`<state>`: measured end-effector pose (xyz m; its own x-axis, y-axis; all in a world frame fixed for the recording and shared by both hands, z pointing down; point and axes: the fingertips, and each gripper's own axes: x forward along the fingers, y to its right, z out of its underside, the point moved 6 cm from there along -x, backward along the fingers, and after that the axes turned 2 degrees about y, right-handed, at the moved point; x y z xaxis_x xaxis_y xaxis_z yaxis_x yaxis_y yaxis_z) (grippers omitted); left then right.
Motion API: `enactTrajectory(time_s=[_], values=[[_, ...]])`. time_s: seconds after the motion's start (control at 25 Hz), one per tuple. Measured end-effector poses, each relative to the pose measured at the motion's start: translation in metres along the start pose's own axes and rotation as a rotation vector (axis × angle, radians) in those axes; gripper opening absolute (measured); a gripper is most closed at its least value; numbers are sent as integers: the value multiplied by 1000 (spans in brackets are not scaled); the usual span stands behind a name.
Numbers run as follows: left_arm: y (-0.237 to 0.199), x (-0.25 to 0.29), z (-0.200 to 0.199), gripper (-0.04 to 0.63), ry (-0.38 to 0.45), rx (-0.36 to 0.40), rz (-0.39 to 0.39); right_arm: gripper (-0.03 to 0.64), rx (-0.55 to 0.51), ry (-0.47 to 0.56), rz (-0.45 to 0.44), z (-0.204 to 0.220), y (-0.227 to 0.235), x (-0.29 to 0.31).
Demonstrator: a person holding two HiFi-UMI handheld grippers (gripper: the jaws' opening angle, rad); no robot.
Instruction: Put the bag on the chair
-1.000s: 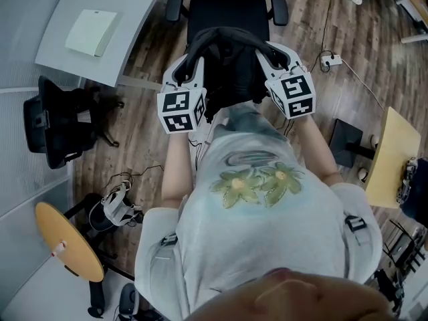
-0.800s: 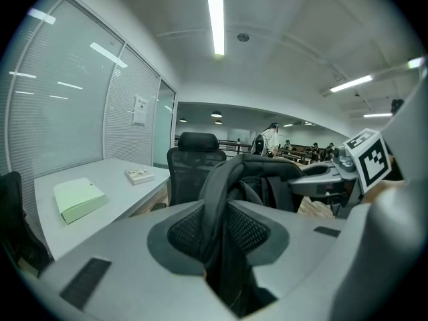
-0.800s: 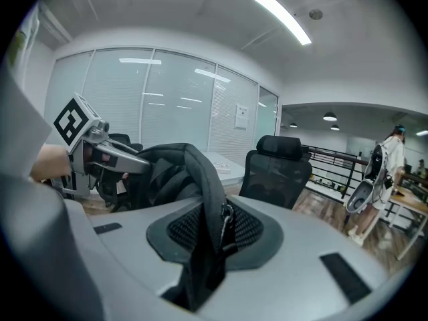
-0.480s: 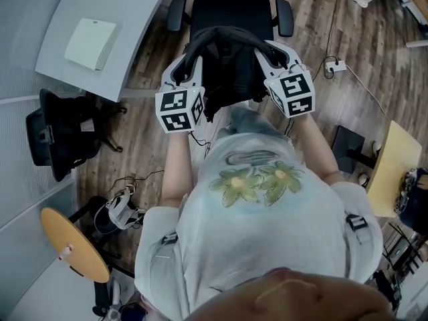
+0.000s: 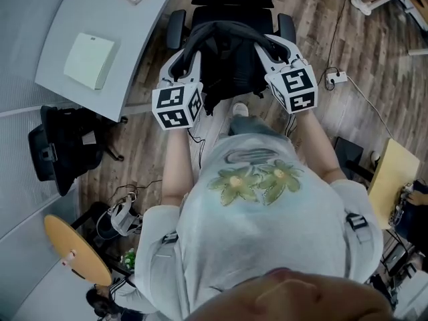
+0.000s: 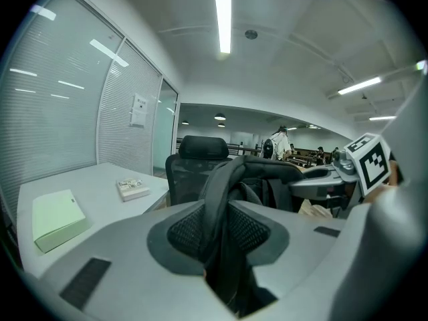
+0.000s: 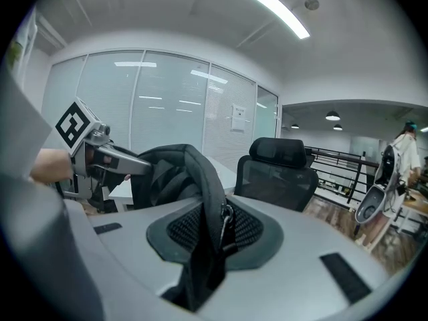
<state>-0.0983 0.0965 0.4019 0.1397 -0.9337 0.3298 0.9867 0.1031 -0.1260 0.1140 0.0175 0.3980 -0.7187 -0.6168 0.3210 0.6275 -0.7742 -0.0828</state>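
tools l+r (image 6: 224,229) (image 7: 214,236) tight on bag (image 5: 231,65)

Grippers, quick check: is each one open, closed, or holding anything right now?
The left gripper is closed on one strap of the bag.
The right gripper is closed on the bag's other strap.

Left gripper (image 6: 224,231) clamped on bag (image 5: 227,65), right gripper (image 7: 210,231) clamped too
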Motion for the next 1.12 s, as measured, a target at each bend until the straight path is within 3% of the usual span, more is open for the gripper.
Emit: enactTrajectory(time_s=[0.68,1.12], values=[[-35,87,-76,121,86,60,-2,84,-37,96,19,-59,70,72],[-75,154,-99,121,58,55,104,86,6,44,100,-72,100,128]])
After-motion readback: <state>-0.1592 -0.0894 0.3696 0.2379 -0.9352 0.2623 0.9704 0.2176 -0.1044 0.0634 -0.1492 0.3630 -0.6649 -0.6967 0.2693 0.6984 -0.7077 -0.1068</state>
